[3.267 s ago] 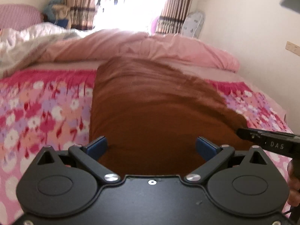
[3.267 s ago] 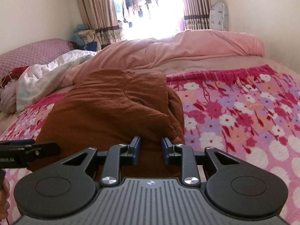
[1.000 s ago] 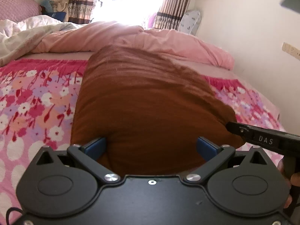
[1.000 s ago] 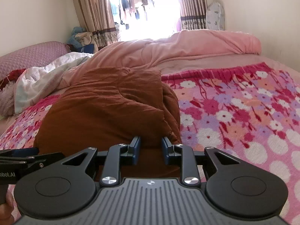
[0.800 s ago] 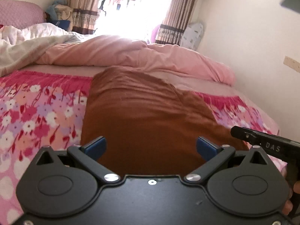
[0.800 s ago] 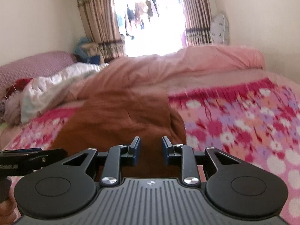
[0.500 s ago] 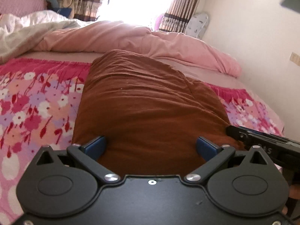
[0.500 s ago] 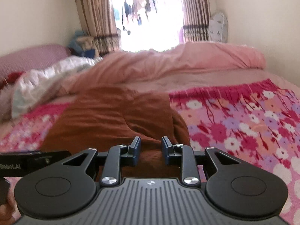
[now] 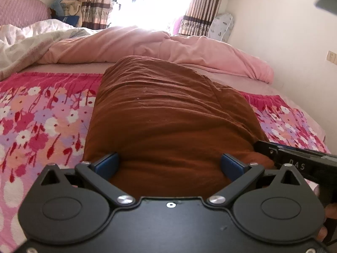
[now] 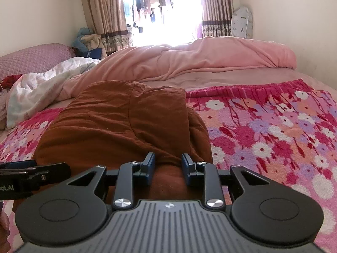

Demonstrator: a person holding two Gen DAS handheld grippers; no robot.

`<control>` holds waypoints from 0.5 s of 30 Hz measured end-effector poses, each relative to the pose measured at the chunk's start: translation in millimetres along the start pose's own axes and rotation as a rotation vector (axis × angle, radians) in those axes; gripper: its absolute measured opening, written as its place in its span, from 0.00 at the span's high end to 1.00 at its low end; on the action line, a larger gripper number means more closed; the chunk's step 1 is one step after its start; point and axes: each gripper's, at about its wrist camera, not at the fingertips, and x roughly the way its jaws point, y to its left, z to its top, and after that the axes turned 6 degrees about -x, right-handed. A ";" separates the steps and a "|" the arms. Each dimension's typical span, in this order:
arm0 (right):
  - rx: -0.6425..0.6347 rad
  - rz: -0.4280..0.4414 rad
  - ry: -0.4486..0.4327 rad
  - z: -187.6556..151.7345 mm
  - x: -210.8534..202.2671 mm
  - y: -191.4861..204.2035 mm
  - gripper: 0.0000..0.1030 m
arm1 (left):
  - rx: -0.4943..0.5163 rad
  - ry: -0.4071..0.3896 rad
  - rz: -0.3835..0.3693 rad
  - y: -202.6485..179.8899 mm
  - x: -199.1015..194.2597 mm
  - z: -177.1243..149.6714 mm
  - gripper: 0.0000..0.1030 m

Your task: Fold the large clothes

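A thick brown padded garment (image 9: 168,113) lies folded lengthwise on the flowered bed cover, running away from me; it also shows in the right wrist view (image 10: 126,122). My left gripper (image 9: 169,165) is wide open at the garment's near end, fingers spread either side of the cloth. My right gripper (image 10: 168,165) is at the near right edge of the garment with its jaws partly open, a narrow gap over the cloth and nothing pinched. Each gripper's side shows in the other's view: the right gripper's body (image 9: 294,160) and the left gripper's body (image 10: 33,175).
The pink and red flowered blanket (image 10: 273,130) covers the bed. A pink duvet (image 10: 200,61) and a white quilt (image 10: 42,84) are bunched at the far end. A wall (image 9: 294,31) runs along the right. Curtains and a bright window are behind.
Both grippers have bobbed up and down by the garment's near end and sit low beside it again. Their openings have not changed. The garment has stayed in place.
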 end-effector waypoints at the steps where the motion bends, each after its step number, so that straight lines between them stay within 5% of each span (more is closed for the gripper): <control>1: -0.001 0.000 0.000 0.0 -0.4 0.2 0.69 | 0.011 -0.003 0.004 -0.9 0.0 -1.0 0.00; 8: -0.018 0.006 -0.036 2.0 -21.1 2.7 0.66 | -0.039 -0.011 0.023 3.2 -20.6 0.3 0.00; 15: -0.030 0.029 -0.116 -5.7 -71.3 5.6 0.66 | -0.132 -0.044 -0.043 8.1 -56.5 -24.4 0.00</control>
